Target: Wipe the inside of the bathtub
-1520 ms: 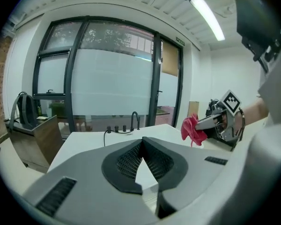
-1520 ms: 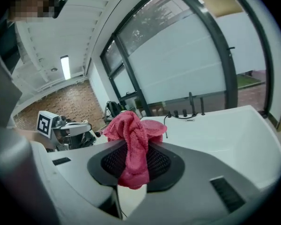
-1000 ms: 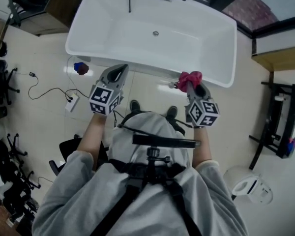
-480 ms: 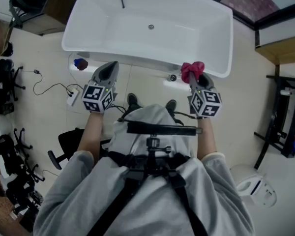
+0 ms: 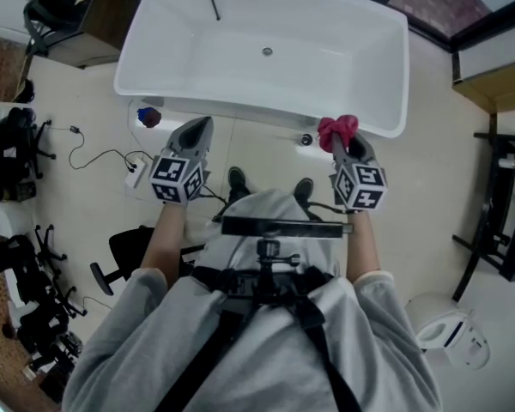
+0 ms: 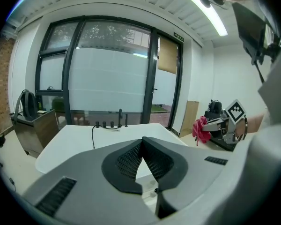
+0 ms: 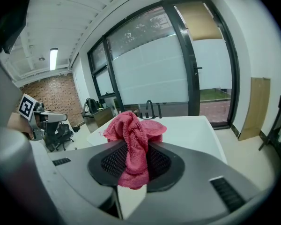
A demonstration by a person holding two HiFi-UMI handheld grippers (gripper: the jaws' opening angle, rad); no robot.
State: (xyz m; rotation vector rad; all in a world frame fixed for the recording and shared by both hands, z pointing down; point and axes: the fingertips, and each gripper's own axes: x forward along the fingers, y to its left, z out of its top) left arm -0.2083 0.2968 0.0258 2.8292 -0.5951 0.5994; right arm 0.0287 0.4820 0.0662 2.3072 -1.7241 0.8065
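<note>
Haven't really started, I'd say: my right gripper (image 5: 339,143) is clamped on the pink cloth (image 5: 337,129), my left gripper (image 5: 200,127) is closed on nothing, and both hang just short of the tub (image 5: 326,67), so its whole inside is left to wipe.

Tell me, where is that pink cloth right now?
The pink cloth is clamped in the right gripper, at the right of the head view, by the near right corner of the white bathtub.

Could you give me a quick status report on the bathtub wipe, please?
Left gripper shut, empty. Right gripper shut on pink cloth, at the bathtub near rim, not inside. Black hose hangs into the far end.
</note>
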